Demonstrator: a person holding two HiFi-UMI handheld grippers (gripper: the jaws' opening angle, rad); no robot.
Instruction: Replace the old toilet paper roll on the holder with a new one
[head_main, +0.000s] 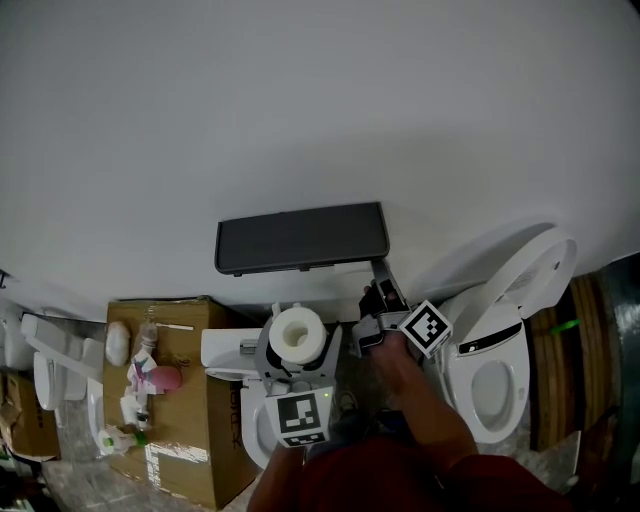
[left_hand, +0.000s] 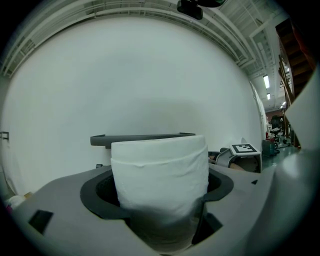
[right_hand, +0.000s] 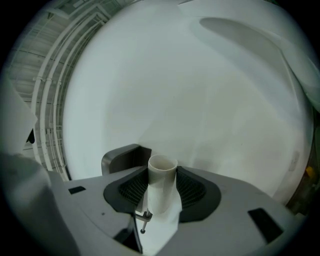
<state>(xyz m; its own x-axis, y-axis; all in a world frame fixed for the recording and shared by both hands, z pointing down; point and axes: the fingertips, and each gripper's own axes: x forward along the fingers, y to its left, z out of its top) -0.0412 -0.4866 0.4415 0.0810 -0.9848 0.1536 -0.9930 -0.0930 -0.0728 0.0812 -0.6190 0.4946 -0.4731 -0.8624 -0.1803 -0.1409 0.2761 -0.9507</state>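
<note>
Well, my left gripper (left_hand: 159, 192) pinches the new roll (left_hand: 159, 160) by its sides below the holder's (head_main: 300, 238) front edge; it looks soft, light; my right gripper (right_hand: 162, 192) clamps the old tube (right_hand: 162, 172), likely crushable, near the right end.

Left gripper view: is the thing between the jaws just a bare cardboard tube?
No, the left gripper clamps a toilet paper roll thick with white paper.

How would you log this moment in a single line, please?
left gripper: shut on new roll | right gripper: shut on empty tube, by holder | new roll: not yet mounted
</note>
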